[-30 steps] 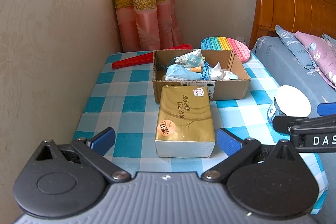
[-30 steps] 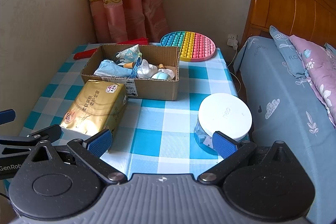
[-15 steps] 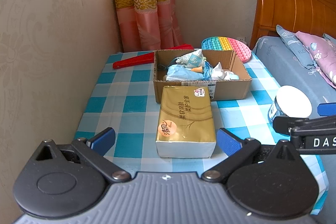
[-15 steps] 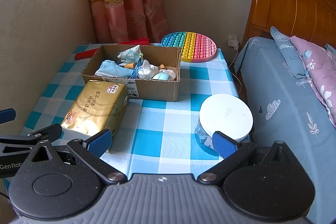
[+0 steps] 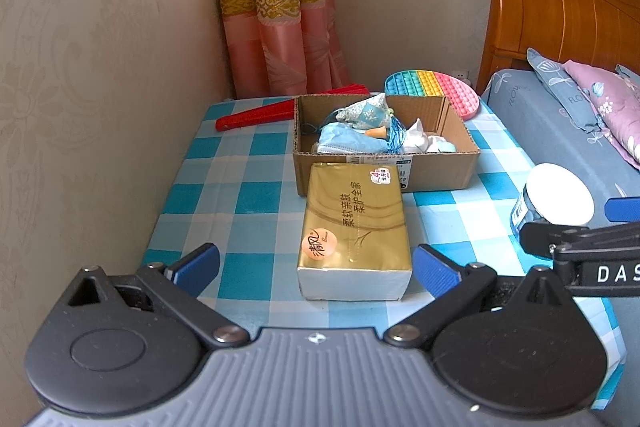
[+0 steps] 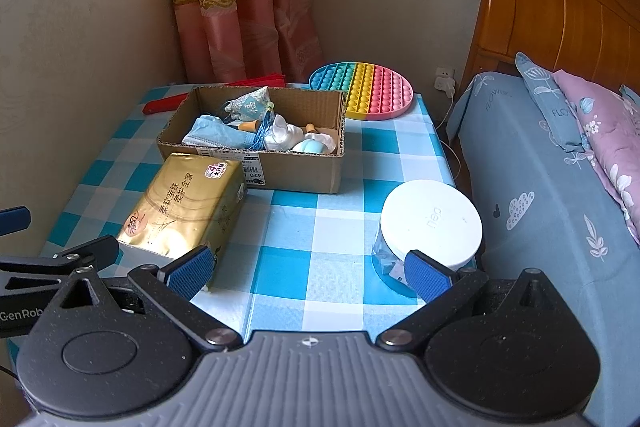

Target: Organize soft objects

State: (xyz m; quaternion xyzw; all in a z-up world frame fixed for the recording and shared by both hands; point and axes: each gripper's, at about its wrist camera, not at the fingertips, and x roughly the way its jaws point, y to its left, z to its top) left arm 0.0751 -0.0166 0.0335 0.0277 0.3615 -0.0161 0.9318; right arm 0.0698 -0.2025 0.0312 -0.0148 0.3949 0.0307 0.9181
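Hovering w/ both grippers spread, empty: left [image 5: 316,263] lined up on tissue pack [image 5: 354,227], near side of box [image 5: 436,171]. Risk: soft pack squashes, slips if pinched off-centre.

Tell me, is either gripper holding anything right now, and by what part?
Nothing is held. The left gripper is open with the gold tissue pack ahead, untouched; the right gripper is open over bare tablecloth.

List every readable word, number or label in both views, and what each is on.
"柔软亲肤 柔护全家": gold tissue pack.
"清风": the pack's orange round sticker, small.
"420": cardboard box label; the rest is too small to read.
"DAS": right gripper body, cut off.
"GenRob": left gripper body, cut off.
Jar lid embossing: unreadable.
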